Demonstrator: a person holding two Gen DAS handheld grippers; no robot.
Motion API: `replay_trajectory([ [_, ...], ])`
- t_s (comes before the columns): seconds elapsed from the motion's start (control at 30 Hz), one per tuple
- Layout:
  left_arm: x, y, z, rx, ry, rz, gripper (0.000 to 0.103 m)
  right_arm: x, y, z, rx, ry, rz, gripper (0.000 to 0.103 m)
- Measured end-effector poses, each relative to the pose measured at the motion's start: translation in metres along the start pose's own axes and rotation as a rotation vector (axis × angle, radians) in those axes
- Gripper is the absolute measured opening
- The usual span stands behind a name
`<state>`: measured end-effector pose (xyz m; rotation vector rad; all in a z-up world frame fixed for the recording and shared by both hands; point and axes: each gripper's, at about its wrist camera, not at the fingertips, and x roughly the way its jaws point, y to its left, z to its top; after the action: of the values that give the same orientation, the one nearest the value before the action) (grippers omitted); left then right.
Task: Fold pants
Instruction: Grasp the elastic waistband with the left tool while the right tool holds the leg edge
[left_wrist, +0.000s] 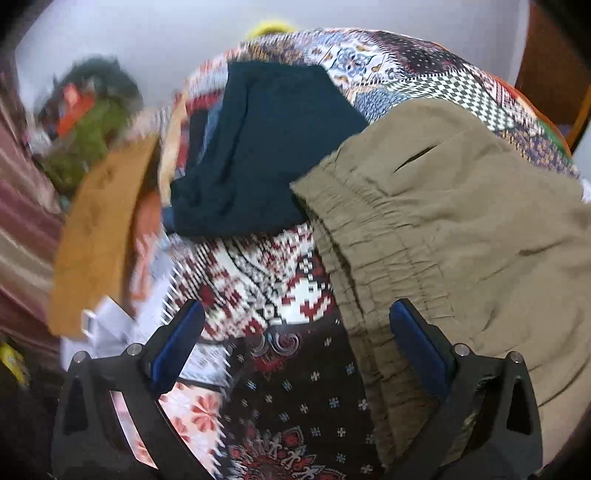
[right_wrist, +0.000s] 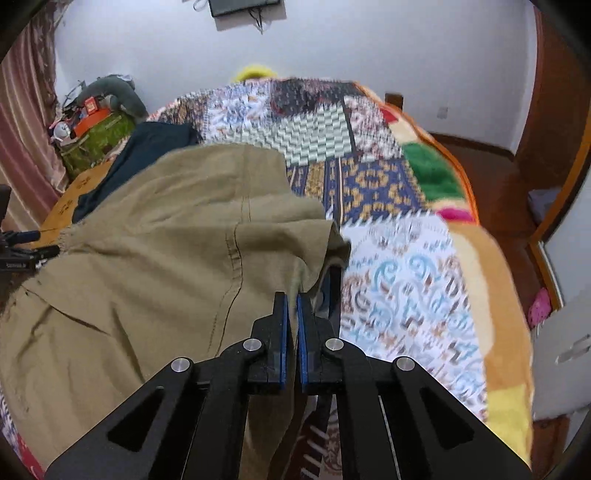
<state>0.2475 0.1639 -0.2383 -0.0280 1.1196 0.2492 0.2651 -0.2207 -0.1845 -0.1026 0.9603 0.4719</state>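
Observation:
Olive-khaki pants (left_wrist: 454, 229) lie spread on a patchwork bedspread (left_wrist: 280, 280), their elastic waistband at the left side. My left gripper (left_wrist: 295, 317) is open just above the bed, its right finger over the waistband edge, holding nothing. In the right wrist view the pants (right_wrist: 155, 251) fill the left half. My right gripper (right_wrist: 291, 299) is shut on a fold of the pants' right edge and lifts it slightly off the bed. The left gripper's tip (right_wrist: 22, 247) shows at the far left edge there.
A dark navy garment (left_wrist: 269, 155) lies on the bed beyond the pants, also in the right wrist view (right_wrist: 147, 147). An orange-brown cloth (left_wrist: 99, 236) lies at the bed's left edge. A cluttered green stand (right_wrist: 96, 133) is by the curtain. The wooden floor (right_wrist: 491, 173) is right.

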Motion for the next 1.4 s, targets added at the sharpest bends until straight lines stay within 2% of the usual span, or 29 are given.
replay_trajectory([
  [0.07, 0.0, 0.007, -0.001, -0.027, 0.013, -0.041, 0.096, 0.006, 0.002, -0.005, -0.004, 0.024, -0.011, 0.004],
  [0.17, -0.009, 0.012, 0.0, -0.032, 0.016, -0.06, 0.095, 0.012, 0.001, -0.007, 0.008, 0.038, -0.012, 0.004],
  [0.33, -0.03, 0.007, 0.007, -0.009, -0.028, -0.07, 0.095, 0.006, 0.0, -0.004, 0.014, 0.035, -0.008, 0.006],
  [0.5, -0.046, 0.0, 0.02, -0.004, -0.062, -0.12, 0.095, -0.016, 0.003, 0.002, -0.014, 0.005, 0.006, 0.01],
  [0.67, -0.037, -0.007, 0.037, -0.008, -0.049, -0.152, 0.095, -0.027, -0.001, 0.021, 0.009, -0.049, 0.033, 0.015],
  [0.77, -0.025, -0.012, 0.045, -0.008, -0.021, -0.159, 0.095, -0.022, -0.004, 0.035, 0.018, -0.075, 0.034, 0.031],
  [0.83, -0.013, -0.014, 0.049, -0.012, 0.006, -0.17, 0.095, -0.017, -0.003, 0.04, 0.016, -0.081, 0.033, 0.044],
  [1.03, 0.016, -0.016, 0.058, -0.046, 0.075, -0.207, 0.095, 0.013, -0.01, 0.06, 0.013, -0.066, 0.052, 0.054],
  [1.27, 0.032, -0.024, 0.052, -0.021, 0.106, -0.233, 0.095, 0.061, -0.02, 0.068, 0.061, 0.054, 0.101, 0.054],
  [1.33, 0.032, -0.026, 0.049, -0.012, 0.093, -0.262, 0.086, 0.07, -0.02, 0.064, 0.069, 0.078, 0.124, 0.054],
  [1.37, 0.032, -0.027, 0.049, -0.003, 0.091, -0.278, 0.078, 0.073, -0.019, 0.062, 0.072, 0.091, 0.139, 0.054],
  [1.4, 0.032, -0.028, 0.049, 0.005, 0.09, -0.285, 0.075, 0.076, -0.017, 0.059, 0.073, 0.106, 0.15, 0.048],
])
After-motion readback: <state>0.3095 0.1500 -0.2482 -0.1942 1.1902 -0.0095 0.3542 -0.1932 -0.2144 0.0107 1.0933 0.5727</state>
